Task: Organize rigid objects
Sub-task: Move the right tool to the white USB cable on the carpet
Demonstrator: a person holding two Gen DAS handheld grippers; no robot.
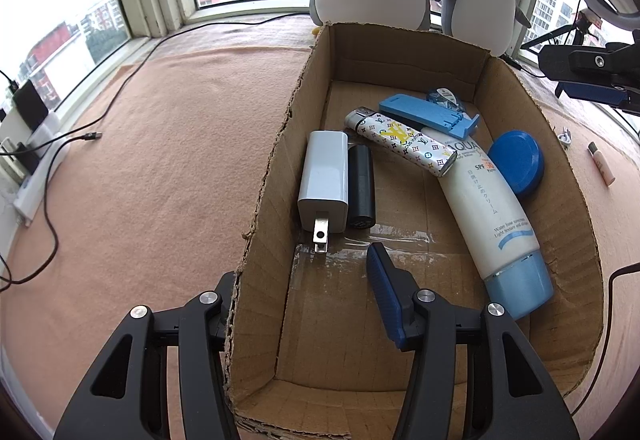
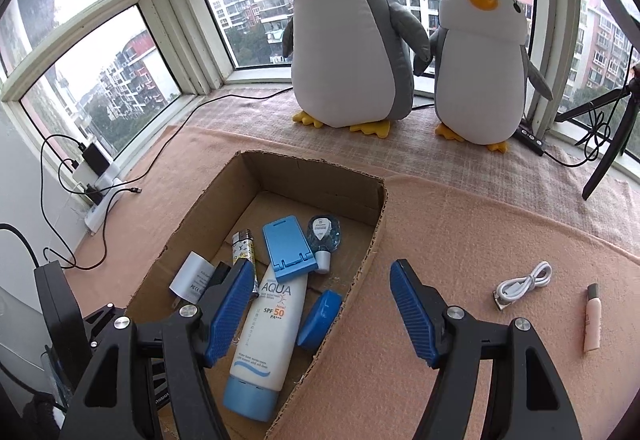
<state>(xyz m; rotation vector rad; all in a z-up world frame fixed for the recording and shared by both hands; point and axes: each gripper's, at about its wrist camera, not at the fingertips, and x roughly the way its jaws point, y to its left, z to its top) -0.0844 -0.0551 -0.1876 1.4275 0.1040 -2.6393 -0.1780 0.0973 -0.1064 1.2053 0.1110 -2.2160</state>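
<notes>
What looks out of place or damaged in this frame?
The cardboard box has ragged, torn top edges. Two items still lie outside it on the pink cloth: a coiled white cable and a small pink tube. Nothing is spilled.

High-rise home — bay window (image 2: pixel 132 52), plush penguins (image 2: pixel 344 40)

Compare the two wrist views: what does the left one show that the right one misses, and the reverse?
Only the left wrist view shows the black cylinder whole beside the white charger.

Only the right wrist view shows the coiled white cable clearly and both plush penguins whole.

Both show the cardboard box, sunscreen tube, blue stand, patterned lighter, blue lid and pink tube.
</notes>
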